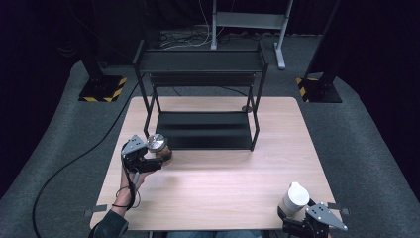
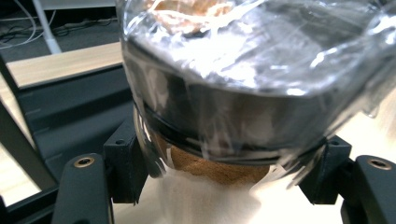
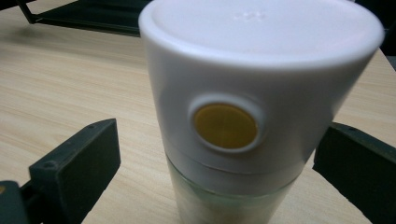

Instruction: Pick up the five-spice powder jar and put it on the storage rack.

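My left gripper [image 1: 157, 159] is clamping its jaws on a clear jar [image 2: 233, 93] with a silvery lid and brown powder inside, holding it above the wooden counter [image 1: 223, 183] just in front of the black metal rack [image 1: 203, 94]. My right gripper [image 1: 302, 220] is standing with jaws apart, either side of a white-capped bottle [image 3: 243, 107] near the counter's front right corner, not pressing it. The right gripper view is showing a round yellow button on the smooth cap.

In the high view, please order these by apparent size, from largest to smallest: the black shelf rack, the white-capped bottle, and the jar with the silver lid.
1. Black shelf rack, by far the largest.
2. White-capped bottle and jar with silver lid look nearly alike; the bottle is nearer the camera, so I leave them unranked.
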Available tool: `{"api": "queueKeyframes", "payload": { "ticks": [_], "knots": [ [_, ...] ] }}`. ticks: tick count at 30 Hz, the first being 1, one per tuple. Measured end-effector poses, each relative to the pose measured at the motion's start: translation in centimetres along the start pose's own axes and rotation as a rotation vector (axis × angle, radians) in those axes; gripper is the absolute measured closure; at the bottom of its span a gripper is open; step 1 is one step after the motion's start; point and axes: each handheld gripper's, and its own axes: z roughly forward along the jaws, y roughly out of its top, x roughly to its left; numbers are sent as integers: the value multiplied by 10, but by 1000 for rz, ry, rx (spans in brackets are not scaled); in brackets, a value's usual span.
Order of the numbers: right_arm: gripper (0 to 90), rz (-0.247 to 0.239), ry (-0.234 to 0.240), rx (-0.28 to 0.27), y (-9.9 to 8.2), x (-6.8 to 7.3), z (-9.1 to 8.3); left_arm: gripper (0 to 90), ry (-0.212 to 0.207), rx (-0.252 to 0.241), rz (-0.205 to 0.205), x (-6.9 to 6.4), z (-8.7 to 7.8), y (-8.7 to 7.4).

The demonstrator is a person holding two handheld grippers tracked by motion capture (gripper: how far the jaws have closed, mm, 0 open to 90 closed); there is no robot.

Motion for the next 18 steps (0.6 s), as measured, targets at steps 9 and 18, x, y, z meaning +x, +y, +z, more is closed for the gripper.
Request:
{"api": "queueKeyframes", "payload": {
  "ticks": [9, 18],
  "knots": [
    [0, 2, -1, -1, 0, -1, -1, 300, -25, 2, 9, 13, 5, 18],
    [0, 4, 0, -2, 0, -2, -1, 300, -39, 14, 43, 20, 10, 35]
  ]
}}
